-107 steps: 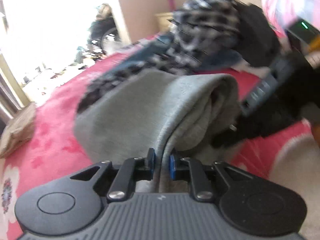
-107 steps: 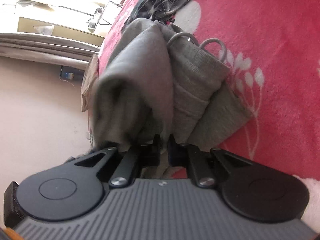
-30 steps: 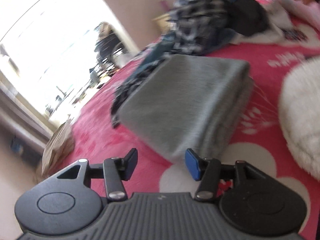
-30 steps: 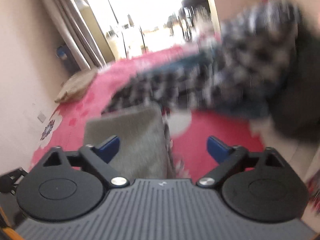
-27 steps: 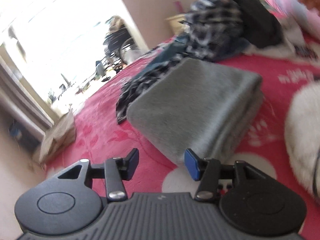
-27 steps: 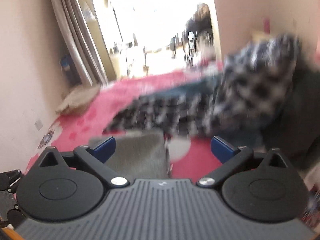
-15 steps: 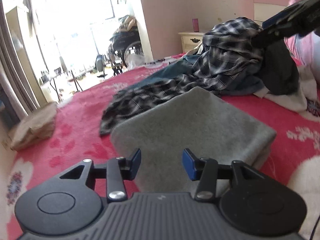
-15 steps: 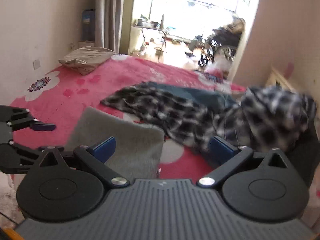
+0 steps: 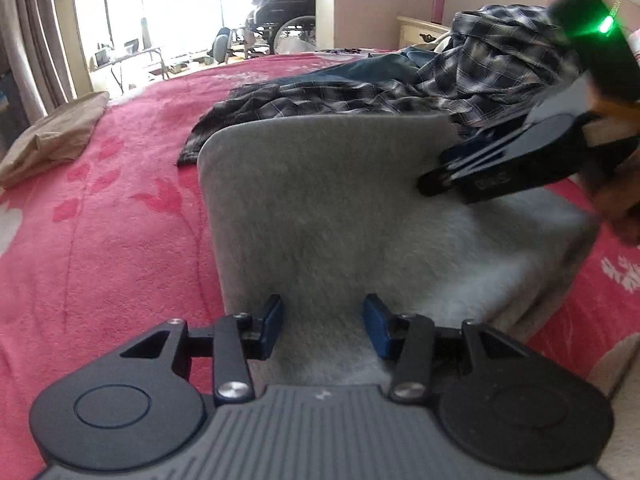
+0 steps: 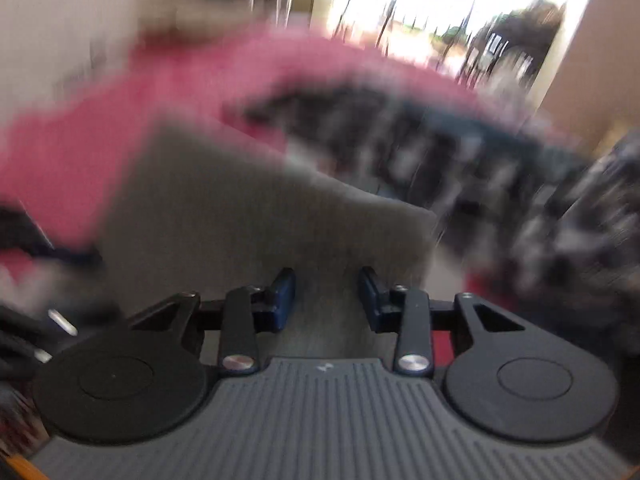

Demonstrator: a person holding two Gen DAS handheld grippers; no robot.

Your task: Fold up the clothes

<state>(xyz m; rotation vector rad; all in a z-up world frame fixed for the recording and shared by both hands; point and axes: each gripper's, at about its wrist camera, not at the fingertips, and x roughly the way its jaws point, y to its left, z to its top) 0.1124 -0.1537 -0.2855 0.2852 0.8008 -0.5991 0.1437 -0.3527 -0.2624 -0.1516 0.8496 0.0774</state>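
A folded grey garment (image 9: 328,208) lies flat on the pink bed. My left gripper (image 9: 323,326) hangs over its near edge. The blue pads (image 9: 272,320) stand apart, with only flat grey cloth showing in the gap. My right gripper (image 9: 436,184) comes in from the right and its tips touch the garment's far right corner. The right wrist view is blurred by motion. There my right gripper (image 10: 327,300) has its jaws closing, still apart, over the grey garment (image 10: 240,216), and the pads do not pinch the cloth.
A plaid shirt (image 9: 400,92) and blue jeans (image 9: 372,68) sprawl just behind the grey garment. A tan bag (image 9: 52,136) lies at the bed's far left. The pink flowered blanket (image 9: 100,240) spreads left. A nightstand (image 9: 420,32) and a bright doorway are beyond.
Both grippers have let go of the grey garment and sunk back onto it. The right gripper swung from the plaid pile to its far corner, and its wide jaws narrowed a lot.
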